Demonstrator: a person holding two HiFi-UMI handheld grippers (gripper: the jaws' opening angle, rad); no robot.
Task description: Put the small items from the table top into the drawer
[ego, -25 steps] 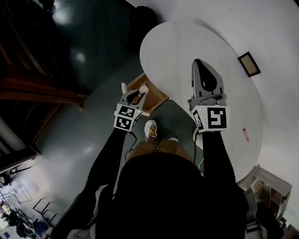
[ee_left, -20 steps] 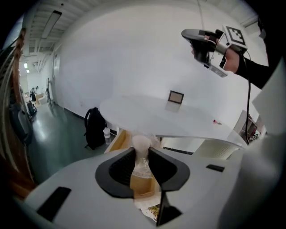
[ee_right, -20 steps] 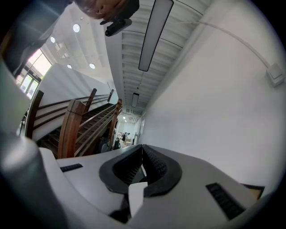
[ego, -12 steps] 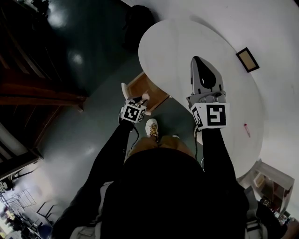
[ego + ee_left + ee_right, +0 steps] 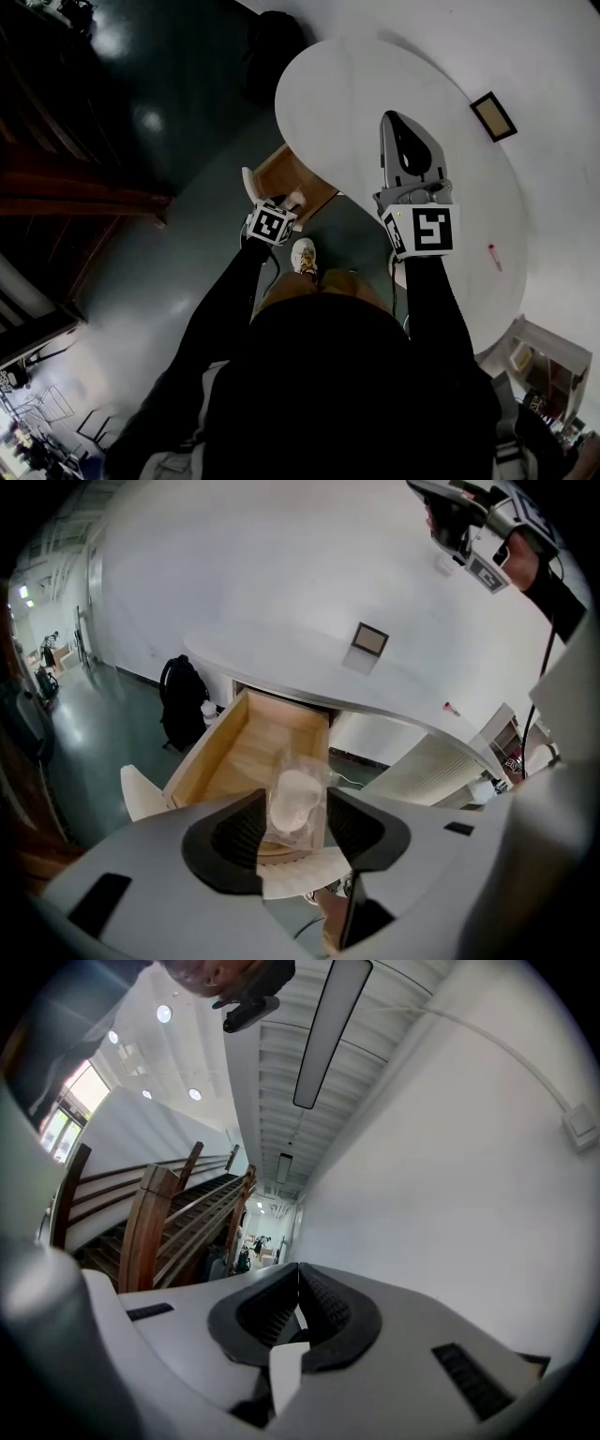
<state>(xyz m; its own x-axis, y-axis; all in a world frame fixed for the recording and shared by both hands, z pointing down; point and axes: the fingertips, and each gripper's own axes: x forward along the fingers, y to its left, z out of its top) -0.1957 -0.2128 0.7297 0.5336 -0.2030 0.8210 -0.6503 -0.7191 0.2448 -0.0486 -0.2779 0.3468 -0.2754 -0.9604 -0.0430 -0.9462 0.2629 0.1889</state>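
Wooden drawer [image 5: 246, 754] [image 5: 284, 174]: pulled out from under the edge of the white counter [image 5: 356, 89] [image 5: 281, 653], top open, pale floor bare where it shows.
Left gripper [image 5: 296, 795] [image 5: 279, 199]: hovers just above the drawer's front end, aimed down and along the drawer toward its back.
Left jaws: opening, spread wide, with the bag [image 5: 297, 769] standing between them; whether the pads touch its sides cannot be told.
Bag: clear plastic pouch with a pale oval lump inside, over the front part of the drawer. Whether it rests on the drawer floor cannot be told.
Bag's long axis: runs along the jaws, front to back with the drawer's own length. The far end points at the drawer's back and the counter above it, and the near end sits low between the pads.
Lump in the bag: its longer side lies the same way as the pouch.
Right gripper [image 5: 298, 1269] [image 5: 395, 122]: well to the right of the drawer, held up over the counter.
Right jaws: pressed together, nothing between them, facing a white wall, a ceiling light and a wooden staircase.
Picture frame [image 5: 493, 116] [image 5: 370, 639]: small, dark-edged, flat on the counter, far across from the drawer.
Red item [image 5: 491, 251] [image 5: 450, 707]: thin and small, on the counter, well apart from the drawer.
Black backpack [image 5: 180, 691]: on the floor, left of the drawer.
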